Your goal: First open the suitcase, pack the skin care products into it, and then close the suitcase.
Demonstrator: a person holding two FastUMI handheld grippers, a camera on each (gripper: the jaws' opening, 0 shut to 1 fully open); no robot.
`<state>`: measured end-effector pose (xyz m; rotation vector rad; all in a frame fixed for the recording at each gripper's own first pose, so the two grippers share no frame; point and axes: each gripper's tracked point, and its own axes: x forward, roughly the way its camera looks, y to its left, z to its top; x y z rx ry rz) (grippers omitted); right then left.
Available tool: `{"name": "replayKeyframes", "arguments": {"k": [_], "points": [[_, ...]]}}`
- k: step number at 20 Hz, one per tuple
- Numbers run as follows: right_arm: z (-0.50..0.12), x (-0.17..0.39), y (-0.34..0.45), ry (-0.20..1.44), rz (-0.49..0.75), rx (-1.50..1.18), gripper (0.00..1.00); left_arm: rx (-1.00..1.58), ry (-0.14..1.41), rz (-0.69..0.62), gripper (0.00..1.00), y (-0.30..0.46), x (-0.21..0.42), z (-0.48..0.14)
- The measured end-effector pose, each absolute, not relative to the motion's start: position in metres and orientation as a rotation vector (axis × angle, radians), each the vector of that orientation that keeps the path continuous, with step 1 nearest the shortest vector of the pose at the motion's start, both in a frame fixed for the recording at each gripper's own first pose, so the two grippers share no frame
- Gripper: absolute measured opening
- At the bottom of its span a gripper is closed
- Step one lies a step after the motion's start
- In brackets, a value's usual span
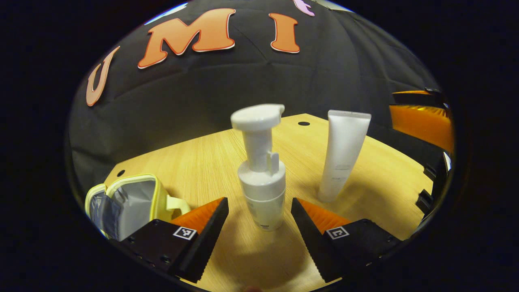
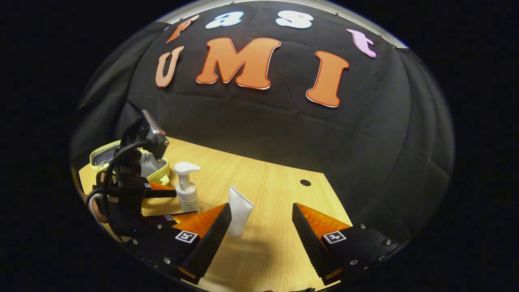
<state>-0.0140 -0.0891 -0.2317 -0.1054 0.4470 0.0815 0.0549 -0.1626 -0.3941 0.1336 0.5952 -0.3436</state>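
So going left to right: the small yellow-trimmed zip suitcase with the grey lining (image 1: pixel 129 202) sits at the left end of the light wooden table (image 1: pixel 194 170), lid already flipped open, which makes sense since that's where everything has to end up. Next over, the left gripper (image 1: pixel 259 213) has its fingers spread wide on either side of the white foam pump bottle (image 1: pixel 261 178), not touching it yet as far as I can tell. The bottle stands upright between them, so it looks lined up for a squeeze around the lower body. Right of that, the white squeeze tube (image 1: pixel 344 154) stands on its cap, well apart from the case. The right gripper (image 2: pixel 261 229) is spread too, holding nothing, with the tube just beside its left finger, probably waiting its turn.
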Motion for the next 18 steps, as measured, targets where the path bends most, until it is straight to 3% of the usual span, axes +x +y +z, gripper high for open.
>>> {"name": "replayKeyframes", "arguments": {"k": [3, 5, 6, 8, 13, 18], "points": [[-0.247, -0.011, -0.086, 0.476, 0.096, -0.099, 0.96, 0.087, 0.604, -0.343, 1.0, -0.166, 0.063, -0.408], [-0.259, -0.007, -0.08, 0.497, 0.107, -0.104, 0.96, 0.061, 0.602, -0.346, 0.93, -0.172, 0.068, -0.414], [-0.263, -0.005, -0.079, 0.504, 0.111, -0.101, 0.96, 0.049, 0.603, -0.35, 0.87, -0.173, 0.069, -0.416], [-0.27, -0.004, -0.075, 0.517, 0.119, -0.082, 0.97, 0.031, 0.606, -0.347, 0.65, -0.177, 0.073, -0.42], [-0.279, 0.008, -0.068, 0.527, 0.132, -0.09, 0.96, -0.034, 0.644, -0.294, 0.62, -0.165, 0.066, -0.404], [-0.3, 0.013, -0.062, 0.561, 0.158, -0.084, 0.97, -0.017, 0.589, -0.279, 0.62, -0.153, 0.067, -0.355]]}}
